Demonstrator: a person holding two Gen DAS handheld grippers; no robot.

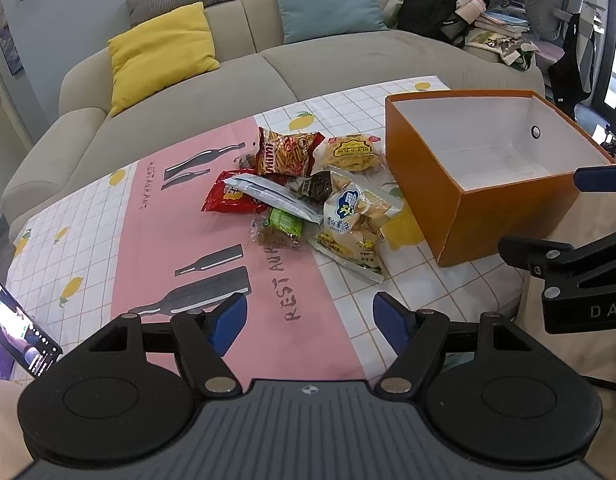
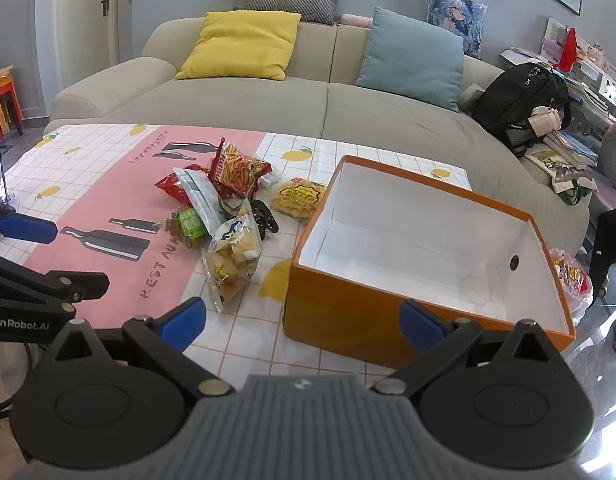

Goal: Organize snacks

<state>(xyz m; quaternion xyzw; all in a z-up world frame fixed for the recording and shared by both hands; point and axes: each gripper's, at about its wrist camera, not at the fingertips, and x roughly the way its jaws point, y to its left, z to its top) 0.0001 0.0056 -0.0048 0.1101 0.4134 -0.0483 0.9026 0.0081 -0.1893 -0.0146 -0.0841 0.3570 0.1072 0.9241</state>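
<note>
Both your left gripper [image 1: 310, 322] and right gripper [image 2: 303, 326] hang released, empty. The snack packets [image 1: 303, 196] look light, crinkly, slippery: pinch a sealed edge.

Your left gripper [image 1: 310, 322], matte black linkage arms, blue fingertip pads [image 1: 229, 320], silver pivot screws, ribbed grey housing with round discs, your right gripper [image 2: 303, 326] same build, white GenRobot.AI lettering
</note>
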